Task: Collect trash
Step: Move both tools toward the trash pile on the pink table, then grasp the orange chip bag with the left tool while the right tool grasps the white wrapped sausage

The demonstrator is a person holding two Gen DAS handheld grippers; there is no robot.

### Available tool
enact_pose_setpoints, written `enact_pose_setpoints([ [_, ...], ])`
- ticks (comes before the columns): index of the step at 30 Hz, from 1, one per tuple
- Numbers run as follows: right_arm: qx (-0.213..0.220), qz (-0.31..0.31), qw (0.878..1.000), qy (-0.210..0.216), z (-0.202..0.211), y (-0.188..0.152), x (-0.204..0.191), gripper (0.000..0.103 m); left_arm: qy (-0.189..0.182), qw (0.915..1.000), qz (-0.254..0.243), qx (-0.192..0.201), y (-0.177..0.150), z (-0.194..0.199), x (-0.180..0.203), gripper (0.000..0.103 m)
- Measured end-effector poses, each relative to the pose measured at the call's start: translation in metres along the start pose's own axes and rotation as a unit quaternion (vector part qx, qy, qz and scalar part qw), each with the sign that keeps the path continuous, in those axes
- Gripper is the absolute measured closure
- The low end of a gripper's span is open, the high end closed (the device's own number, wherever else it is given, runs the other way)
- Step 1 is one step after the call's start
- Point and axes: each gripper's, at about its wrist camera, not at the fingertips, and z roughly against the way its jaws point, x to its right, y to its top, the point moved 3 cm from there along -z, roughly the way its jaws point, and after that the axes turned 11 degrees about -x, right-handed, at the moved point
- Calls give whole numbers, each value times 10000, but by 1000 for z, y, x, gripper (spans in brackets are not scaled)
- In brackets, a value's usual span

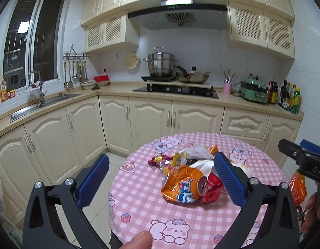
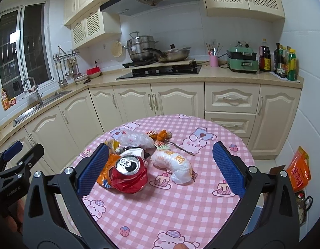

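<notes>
A pile of trash lies on the round pink checked table. It holds a crushed red can, an orange snack bag, a white plastic bag with orange print, a clear plastic bag and small wrappers. My left gripper is open above the table's left side, the orange bag and can between its fingers. My right gripper is open over the can and white bag. Both are empty.
Cream kitchen cabinets wrap around behind the table, with a sink at left and a stove with pots at the back. An orange package hangs right of the table. A blue bin rim shows below the table's right edge.
</notes>
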Motion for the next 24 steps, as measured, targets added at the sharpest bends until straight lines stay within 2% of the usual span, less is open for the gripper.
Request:
enact_pose_setpoints([
  [9, -343, -60, 9993, -111, -31, -12, 14, 5, -231, 9969, -253, -703, -26, -62, 5, 4],
  [16, -681, -220, 9973, -138, -60, -25, 31, 5, -358, 9877, -622, -1386, -51, -121, 8, 4],
  [21, -828, -232, 9962, -141, -73, -32, 34, 5, -669, 9821, -745, -1597, -59, -142, 8, 4],
  [24, -890, -202, 9957, -149, -77, -35, 33, 5, -552, 9819, -664, -1685, -58, -157, 0, 4],
])
